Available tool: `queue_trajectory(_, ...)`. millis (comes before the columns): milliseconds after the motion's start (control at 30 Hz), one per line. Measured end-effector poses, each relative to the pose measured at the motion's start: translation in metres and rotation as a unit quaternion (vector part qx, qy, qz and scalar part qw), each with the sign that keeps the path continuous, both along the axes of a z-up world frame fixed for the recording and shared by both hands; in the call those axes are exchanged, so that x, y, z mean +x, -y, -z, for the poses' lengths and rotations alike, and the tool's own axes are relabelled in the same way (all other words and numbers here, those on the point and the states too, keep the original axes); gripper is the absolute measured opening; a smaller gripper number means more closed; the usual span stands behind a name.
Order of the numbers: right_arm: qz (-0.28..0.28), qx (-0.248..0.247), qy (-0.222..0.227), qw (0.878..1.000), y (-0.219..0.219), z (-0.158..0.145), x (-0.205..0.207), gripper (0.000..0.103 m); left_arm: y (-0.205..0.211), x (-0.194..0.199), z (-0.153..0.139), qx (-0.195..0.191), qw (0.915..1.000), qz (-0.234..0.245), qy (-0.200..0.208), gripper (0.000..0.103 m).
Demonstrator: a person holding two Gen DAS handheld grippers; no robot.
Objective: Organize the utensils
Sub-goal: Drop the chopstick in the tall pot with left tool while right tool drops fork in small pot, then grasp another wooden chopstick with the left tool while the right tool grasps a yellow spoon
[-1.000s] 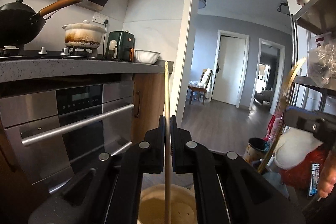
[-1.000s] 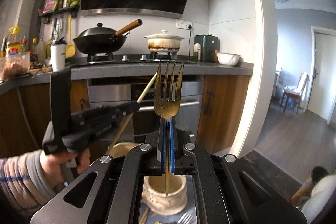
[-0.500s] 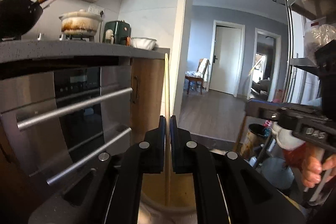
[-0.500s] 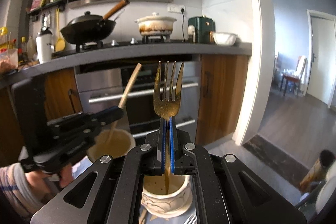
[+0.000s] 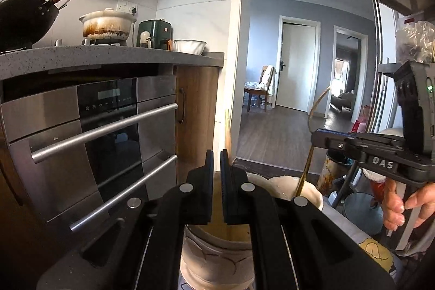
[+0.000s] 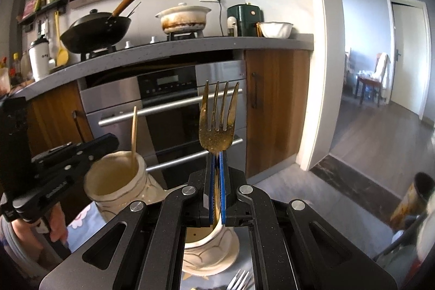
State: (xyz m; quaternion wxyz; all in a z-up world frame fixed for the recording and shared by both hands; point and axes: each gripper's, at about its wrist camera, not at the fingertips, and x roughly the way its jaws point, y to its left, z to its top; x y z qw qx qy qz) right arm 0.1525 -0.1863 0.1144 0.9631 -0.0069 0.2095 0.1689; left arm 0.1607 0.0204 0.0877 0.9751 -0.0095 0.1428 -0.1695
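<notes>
My left gripper (image 5: 216, 154) is shut over a cream ceramic cup (image 5: 217, 257). A wooden chopstick (image 5: 227, 132) stands just beyond its right finger, not in the gap. From the right wrist it is seen loose in that cup (image 6: 117, 181), the chopstick (image 6: 134, 135) leaning on the far rim beside the left gripper (image 6: 115, 140). My right gripper (image 6: 216, 154) is shut on a gold fork (image 6: 218, 127), tines up, handle reaching down into a second cream cup (image 6: 212, 249). The left wrist view shows that fork (image 5: 305, 167) entering the second cup (image 5: 285, 185) below the right gripper (image 5: 315, 137).
A silver fork (image 6: 239, 281) lies on the patterned cloth (image 6: 81, 222) near the cups. Ahead stand a steel oven (image 6: 168, 110) and a grey counter (image 6: 190, 48) with a wok and pot. A doorway (image 5: 272, 127) opens right, with bins (image 5: 361, 211) and a metal shelf.
Both grippers have sunk toward the cups. The chopstick has left the left jaws and now stands in the cup. The fork's handle has gone lower into the second cup.
</notes>
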Motion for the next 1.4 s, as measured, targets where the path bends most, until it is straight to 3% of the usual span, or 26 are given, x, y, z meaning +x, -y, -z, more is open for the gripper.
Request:
queue_trajectory(367, 0.016, 0.005, -0.013, 1.0, -0.002, 0.002, 0.009, 0.006, -0.006, -0.013, -0.011, 0.005, 1.0, -0.006, 0.004, 0.005)
queue_trajectory(533, 0.018, 0.013, -0.008, 1.0, 0.004, -0.001, 0.0, 0.03, -0.009, -0.021, -0.014, 0.007, 0.9999, -0.01, 0.001, 0.007)
queue_trajectory(567, 0.017, 0.014, -0.005, 1.0, 0.005, -0.002, -0.004, 0.04, -0.01, -0.023, -0.015, 0.007, 0.9999, -0.01, -0.002, 0.008)
queue_trajectory(667, 0.013, 0.021, 0.001, 1.0, 0.01, -0.003, -0.019, 0.068, -0.012, -0.032, -0.016, 0.012, 0.9998, -0.011, -0.008, 0.034)
queue_trajectory(700, 0.013, 0.026, 0.0, 1.0, 0.013, -0.003, -0.025, 0.077, -0.012, -0.035, -0.016, 0.015, 0.9998, -0.014, -0.008, 0.053)
queue_trajectory(733, 0.013, 0.029, -0.001, 0.999, 0.016, -0.002, -0.029, 0.08, -0.012, -0.039, -0.016, 0.017, 0.9997, -0.017, -0.007, 0.067)
queue_trajectory(833, 0.017, 0.037, -0.003, 0.999, 0.026, 0.0, -0.048, 0.094, -0.013, -0.055, -0.016, 0.024, 0.9993, -0.027, -0.007, 0.088)
queue_trajectory(900, 0.021, 0.033, 0.0, 0.999, 0.032, 0.003, -0.061, 0.097, -0.015, -0.064, -0.016, 0.025, 0.9992, -0.031, -0.007, 0.097)
queue_trajectory(1100, 0.053, 0.005, -0.021, 0.998, 0.051, 0.021, -0.092, 0.098, -0.016, -0.091, -0.006, 0.027, 0.9987, -0.033, -0.027, 0.098)
queue_trajectory(1400, 0.087, -0.012, -0.106, 0.991, 0.072, 0.075, -0.117, 0.098, -0.016, -0.111, 0.043, 0.023, 0.9925, -0.043, -0.112, 0.098)
